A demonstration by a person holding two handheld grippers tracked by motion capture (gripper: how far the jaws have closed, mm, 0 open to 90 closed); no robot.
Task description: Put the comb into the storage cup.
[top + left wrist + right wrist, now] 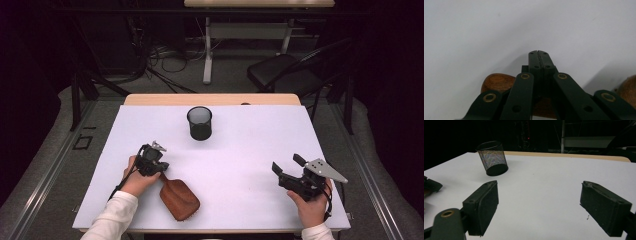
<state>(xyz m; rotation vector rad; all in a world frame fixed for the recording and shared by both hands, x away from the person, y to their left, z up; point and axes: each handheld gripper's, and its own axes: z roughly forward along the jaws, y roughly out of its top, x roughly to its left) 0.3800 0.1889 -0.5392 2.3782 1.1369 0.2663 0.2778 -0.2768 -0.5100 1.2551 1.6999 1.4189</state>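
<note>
Lying just under the left hand-held gripper, wooden brush handle.

The counter is covered by a pale white sheet, with a strip of light wood showing along its far edge. It stands on grey carpeted floor, where a small square outline is marked to the left. Beyond the counter the room is dim. A second table with a light wooden top and white metal legs stands at the back, with a tangle of dark cables on the floor beside it. A black chair sits at the far right. Dark frame posts rise at both sides, and the edges of the room fall into near blackness.
</note>
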